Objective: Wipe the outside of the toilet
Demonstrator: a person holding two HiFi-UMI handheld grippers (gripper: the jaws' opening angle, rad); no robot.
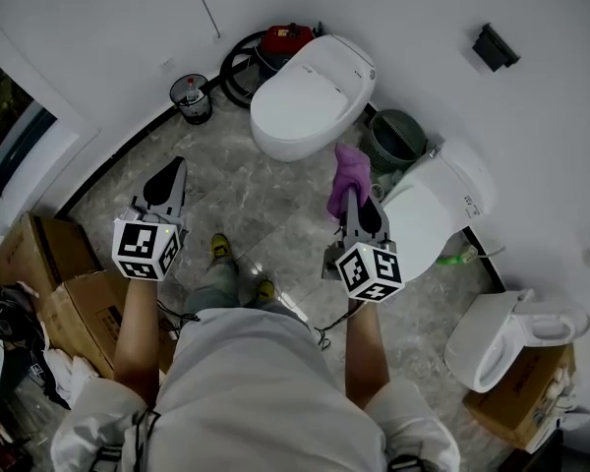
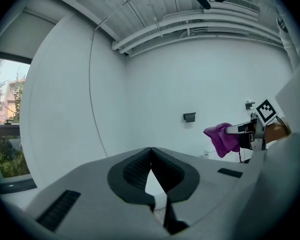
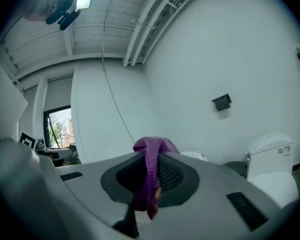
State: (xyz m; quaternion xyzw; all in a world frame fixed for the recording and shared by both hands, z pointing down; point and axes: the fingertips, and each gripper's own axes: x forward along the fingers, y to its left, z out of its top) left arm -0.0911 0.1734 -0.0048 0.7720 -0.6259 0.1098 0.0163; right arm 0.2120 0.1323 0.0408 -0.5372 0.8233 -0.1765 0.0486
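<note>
A white toilet [image 1: 310, 96] with its lid down stands against the far wall. A purple cloth [image 1: 347, 177] hangs from my right gripper [image 1: 354, 197], which is shut on it just in front of that toilet, in the air. In the right gripper view the cloth [image 3: 151, 169] drapes over and between the jaws. My left gripper [image 1: 167, 180] is held over the floor to the left with its tips touching, shut and with nothing in it. In the left gripper view the left gripper [image 2: 151, 150] faces the bare wall, and the cloth [image 2: 222, 139] shows at the right.
A second toilet [image 1: 438, 205] stands at the right by a grey-green basket [image 1: 393, 138], a third [image 1: 501, 337] lower right. A small black bin [image 1: 192, 98] and a red machine with hose [image 1: 285, 39] sit by the wall. Cardboard boxes [image 1: 69, 283] lie at the left.
</note>
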